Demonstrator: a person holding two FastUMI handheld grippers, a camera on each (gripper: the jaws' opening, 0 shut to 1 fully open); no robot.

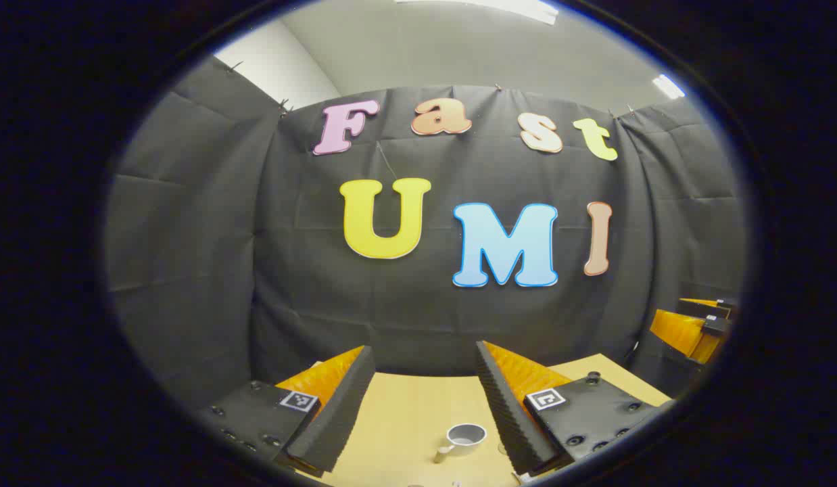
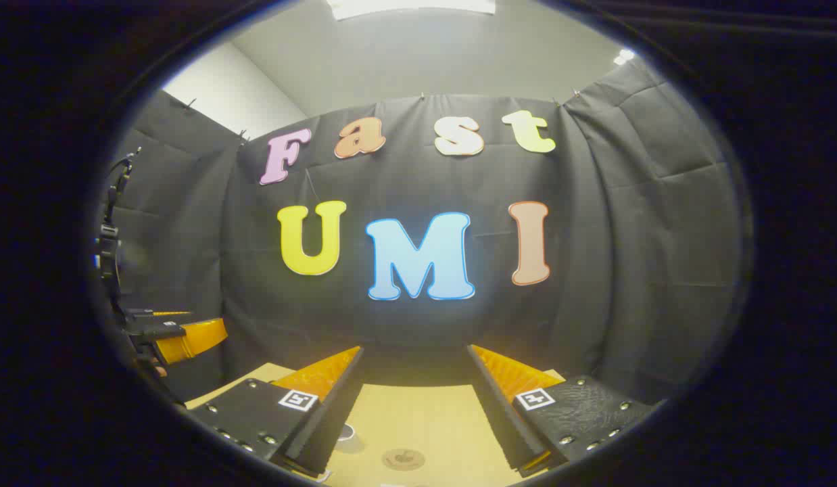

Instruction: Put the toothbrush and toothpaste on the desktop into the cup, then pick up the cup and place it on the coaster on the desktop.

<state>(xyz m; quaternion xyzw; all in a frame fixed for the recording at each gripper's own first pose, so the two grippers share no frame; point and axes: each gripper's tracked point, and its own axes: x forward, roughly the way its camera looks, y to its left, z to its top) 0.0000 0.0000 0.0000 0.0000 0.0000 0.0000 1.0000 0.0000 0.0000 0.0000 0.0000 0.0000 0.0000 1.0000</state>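
Hovering: both grippers open, cup [image 1: 466, 436] & coaster [image 2: 403, 459] unobstructed.

Ceiling lights [image 2: 412, 7] overhead give even, moderate brightness; focus is sharp centrally; fisheye bending is strong and the rim dims.

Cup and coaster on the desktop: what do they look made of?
The small grey cup with a handle looks like smooth plastic or glazed ceramic, with an even matte sheen; I cannot tell which. The round tan coaster looks like cork or wood, dull and flat.
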